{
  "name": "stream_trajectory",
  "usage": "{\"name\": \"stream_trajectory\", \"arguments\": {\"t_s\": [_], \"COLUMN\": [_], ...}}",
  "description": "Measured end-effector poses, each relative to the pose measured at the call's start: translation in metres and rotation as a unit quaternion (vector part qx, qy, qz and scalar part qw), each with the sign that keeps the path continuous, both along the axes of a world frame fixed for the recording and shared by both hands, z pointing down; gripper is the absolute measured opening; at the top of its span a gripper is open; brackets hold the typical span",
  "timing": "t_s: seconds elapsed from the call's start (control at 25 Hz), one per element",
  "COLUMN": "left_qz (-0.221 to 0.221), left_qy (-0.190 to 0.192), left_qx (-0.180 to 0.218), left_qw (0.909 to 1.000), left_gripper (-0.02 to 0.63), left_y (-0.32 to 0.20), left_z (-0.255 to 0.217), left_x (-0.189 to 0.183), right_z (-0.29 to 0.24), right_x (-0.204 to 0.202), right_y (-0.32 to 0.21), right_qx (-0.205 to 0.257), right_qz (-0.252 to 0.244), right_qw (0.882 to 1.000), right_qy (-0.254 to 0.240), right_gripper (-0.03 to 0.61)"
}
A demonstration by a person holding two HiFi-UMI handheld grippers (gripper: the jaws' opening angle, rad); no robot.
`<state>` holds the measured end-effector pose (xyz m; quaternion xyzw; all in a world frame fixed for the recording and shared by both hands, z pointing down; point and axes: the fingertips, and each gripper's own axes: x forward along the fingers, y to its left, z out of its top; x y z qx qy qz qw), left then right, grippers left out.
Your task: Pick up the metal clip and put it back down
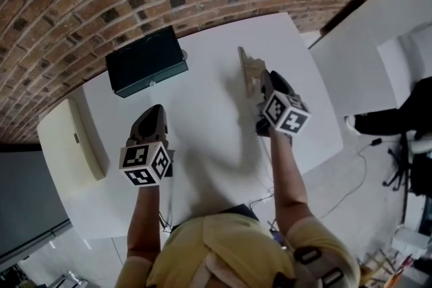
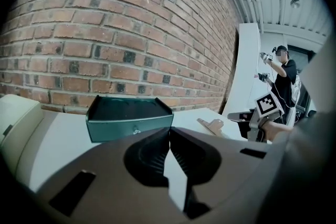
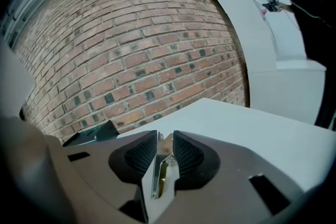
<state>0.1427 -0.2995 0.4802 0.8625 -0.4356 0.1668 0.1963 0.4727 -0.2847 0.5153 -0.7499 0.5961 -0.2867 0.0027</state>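
The metal clip (image 1: 246, 68) is a thin tan and silver piece, held edge-up over the right half of the white table (image 1: 209, 138). My right gripper (image 1: 260, 80) is shut on it. In the right gripper view the clip's silver end (image 3: 161, 167) sits pinched between the ribbed pads, just behind the gripper's tips (image 3: 164, 140). From the left gripper view the clip (image 2: 212, 125) juts out left of the right gripper's marker cube. My left gripper (image 1: 153, 114) rests lower left over the table, and its jaws (image 2: 169, 131) meet at the tips with nothing between them.
A dark green box (image 1: 146, 61) stands at the table's far side near the brick wall, ahead of the left gripper (image 2: 128, 116). A cream oblong object (image 1: 85, 138) lies at the table's left end. Another white table (image 1: 378, 23) stands to the right. A person (image 2: 284, 77) stands far off.
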Motion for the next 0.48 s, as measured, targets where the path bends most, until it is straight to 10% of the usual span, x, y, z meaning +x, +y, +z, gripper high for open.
{"name": "stream_trajectory", "arguments": {"t_s": [0.48], "left_qz": [0.002], "left_qy": [0.044], "left_qx": [0.016], "left_qw": [0.9989], "left_gripper": [0.003], "left_y": [0.017], "left_z": [-0.034], "left_x": [-0.029], "right_z": [-0.063], "right_x": [-0.051], "right_y": [0.04], "right_qx": [0.043], "right_qz": [-0.032], "right_qw": [0.998], "right_qy": [0.013], "right_gripper": [0.071]}}
